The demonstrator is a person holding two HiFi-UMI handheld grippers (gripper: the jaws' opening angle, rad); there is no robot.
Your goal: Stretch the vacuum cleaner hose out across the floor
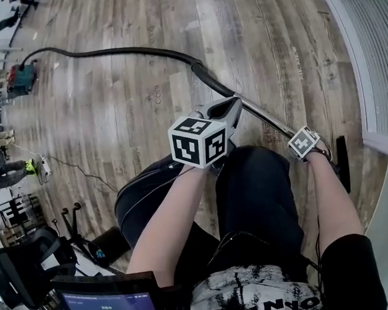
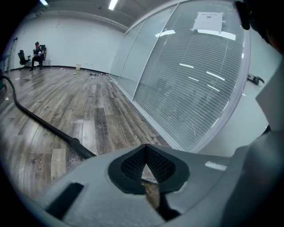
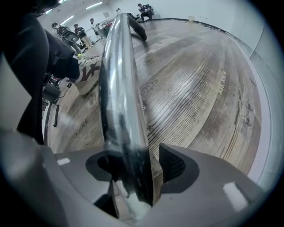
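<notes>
A: Where to find the long black flexible vacuum hose [image 1: 122, 50]?
B: Lying on the brown wooden plank floor [image 1: 115, 131], in a wide curve from the far left up to the shiny chrome metal tube [image 1: 267, 120].
A: And at the left gripper [image 2: 145, 154]?
B: Fingers pressed together, holding nothing; hose seen off to the left, down on the floor.
A: At the right gripper [image 3: 140, 162]?
B: Fingers standing apart, chrome tube between them, the right one clear of it.
</notes>
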